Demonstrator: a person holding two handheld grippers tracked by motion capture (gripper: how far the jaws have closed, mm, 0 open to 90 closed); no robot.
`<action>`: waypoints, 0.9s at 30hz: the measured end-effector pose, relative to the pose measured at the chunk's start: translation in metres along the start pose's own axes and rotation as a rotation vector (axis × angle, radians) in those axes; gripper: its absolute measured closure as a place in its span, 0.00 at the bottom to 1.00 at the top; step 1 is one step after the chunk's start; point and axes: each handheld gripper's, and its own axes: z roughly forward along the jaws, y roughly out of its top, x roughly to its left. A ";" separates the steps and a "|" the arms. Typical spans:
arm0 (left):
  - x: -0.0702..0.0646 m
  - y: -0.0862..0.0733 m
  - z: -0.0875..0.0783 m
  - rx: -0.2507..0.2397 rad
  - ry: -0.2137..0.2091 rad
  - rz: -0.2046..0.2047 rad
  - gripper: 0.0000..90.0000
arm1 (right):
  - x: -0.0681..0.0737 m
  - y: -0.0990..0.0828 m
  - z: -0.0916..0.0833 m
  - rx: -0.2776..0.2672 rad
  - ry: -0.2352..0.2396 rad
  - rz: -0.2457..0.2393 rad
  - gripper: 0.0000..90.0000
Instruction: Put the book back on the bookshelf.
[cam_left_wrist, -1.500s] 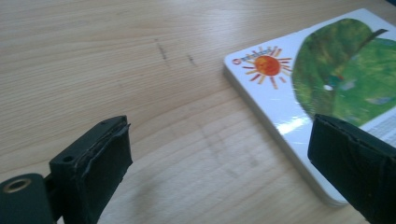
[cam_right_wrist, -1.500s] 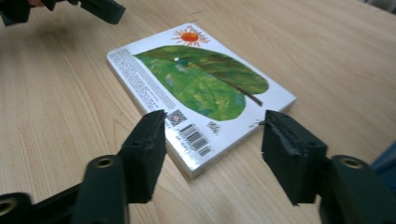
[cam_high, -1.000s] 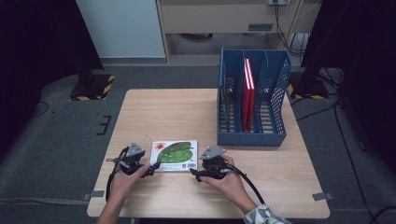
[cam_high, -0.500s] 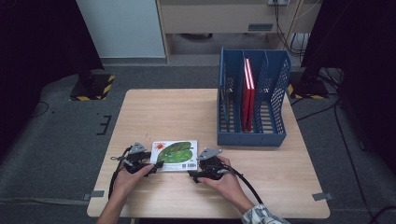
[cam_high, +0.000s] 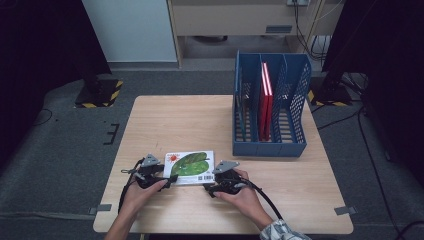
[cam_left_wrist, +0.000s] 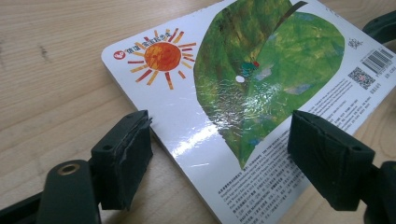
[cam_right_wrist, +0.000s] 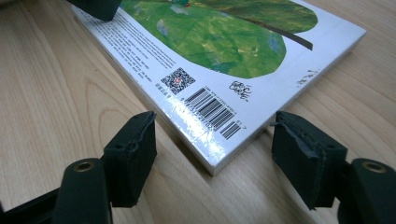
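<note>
At the near edge of the desk (cam_high: 165, 115), your two grippers flank the book (cam_high: 190, 167), which lies flat, back cover up, between them. The left gripper (cam_high: 162, 177) sits at the book's left short edge; its jaws have just been closing and now stand part open, one pad at the edge and one over the glossy cover, neither plainly pressing. The right gripper (cam_high: 212, 184) sits at the book's near right corner; its jaws have just closed a little and stand part open, straddling that corner without touching it.

Treat the book as a rigid board book: thick, stiff pages, moderate weight for its size, no sag expected. The laminated cover (cam_left_wrist: 243, 79) is shiny and likely slippery, so do not rely on a grip across the printed face. Take hold across the thickness at an edge or corner, near the barcode (cam_right_wrist: 212, 112), where the pads can bite on the board.

Beyond the book, to its right and farther from you, stands the blue file rack (cam_high: 270, 145), upright with three slots. Red books (cam_high: 265, 100) occupy the middle slot; the slots on either side appear free. Bare desk lies between the book and the rack. The rack's front lip and dividers are the likely obstruction: you would have to raise the book upright to clear them.
</note>
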 end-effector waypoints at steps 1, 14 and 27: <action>-0.002 0.000 0.000 0.001 -0.001 0.002 0.24 | 0.000 -0.001 -0.002 0.002 -0.003 0.005 0.36; -0.019 0.002 0.002 0.039 -0.037 0.022 0.23 | 0.005 -0.014 -0.022 0.042 -0.014 -0.029 0.35; 0.011 0.028 0.008 0.008 -0.025 0.074 0.11 | 0.009 -0.015 -0.018 0.047 -0.034 -0.038 0.30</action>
